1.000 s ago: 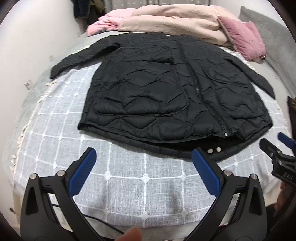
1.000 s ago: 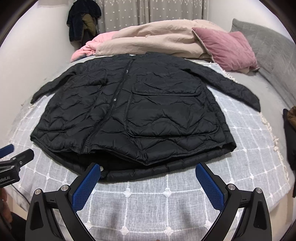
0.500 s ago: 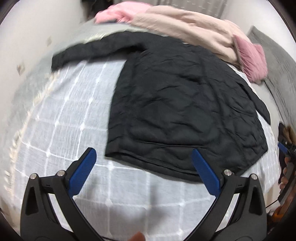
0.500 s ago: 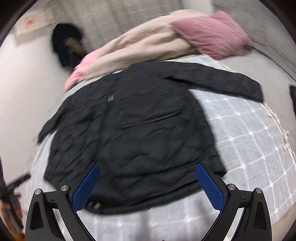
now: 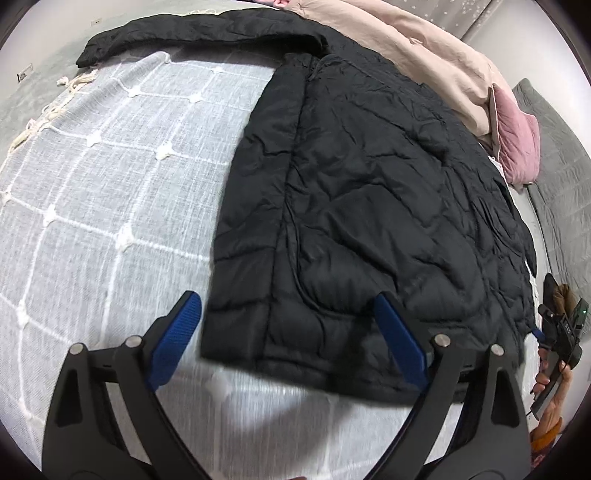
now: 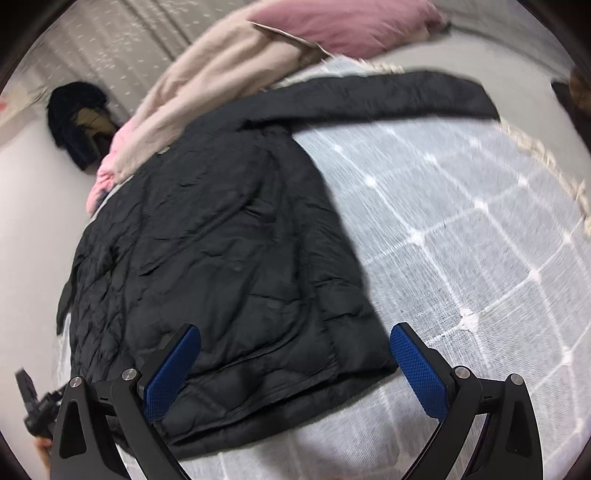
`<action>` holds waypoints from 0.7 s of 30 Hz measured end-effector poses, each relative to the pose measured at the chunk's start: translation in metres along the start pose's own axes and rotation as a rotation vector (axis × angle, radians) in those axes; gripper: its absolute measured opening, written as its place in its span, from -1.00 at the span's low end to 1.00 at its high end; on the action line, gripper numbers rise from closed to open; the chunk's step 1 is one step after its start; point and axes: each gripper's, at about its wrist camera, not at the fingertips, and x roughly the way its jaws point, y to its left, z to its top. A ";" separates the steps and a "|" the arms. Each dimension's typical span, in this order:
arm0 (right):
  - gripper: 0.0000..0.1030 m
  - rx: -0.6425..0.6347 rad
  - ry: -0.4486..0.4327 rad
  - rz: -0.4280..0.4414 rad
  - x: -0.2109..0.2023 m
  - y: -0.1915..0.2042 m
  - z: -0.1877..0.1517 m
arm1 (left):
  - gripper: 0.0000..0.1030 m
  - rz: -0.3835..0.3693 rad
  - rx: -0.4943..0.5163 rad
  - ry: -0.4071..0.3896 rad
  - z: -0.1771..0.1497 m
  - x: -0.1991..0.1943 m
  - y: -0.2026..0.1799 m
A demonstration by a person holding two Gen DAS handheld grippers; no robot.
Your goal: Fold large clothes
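I am bringing my left gripper (image 5: 288,332) and right gripper (image 6: 295,365), both wide open and empty, closer to the black jacket's (image 5: 369,206) hem corners.

Left wrist view: near hem of the black jacket (image 5: 362,206) smeared by motion blur, and its lower right corner hidden behind the left claw (image 5: 291,336); the right claw (image 5: 559,332) shows only partly at the right edge, jaw state unreadable. Right wrist view blurred throughout: jacket quilting indistinct, dark clothing (image 6: 79,123) by the wall unidentifiable, pink pillow (image 6: 343,22) cut by the top edge, a device (image 6: 35,406) at lower left too blurred to make out
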 end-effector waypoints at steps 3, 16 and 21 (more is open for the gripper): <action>0.61 0.078 0.023 0.010 0.015 -0.020 0.002 | 0.12 0.000 0.031 -0.053 -0.003 -0.001 -0.006; -0.86 -0.074 -0.119 0.112 -0.069 0.014 -0.011 | -0.75 -0.083 0.102 -0.115 -0.023 -0.090 -0.034; -0.86 -0.200 -0.064 0.000 -0.090 0.021 -0.041 | -0.75 -0.029 0.172 -0.065 -0.044 -0.101 -0.031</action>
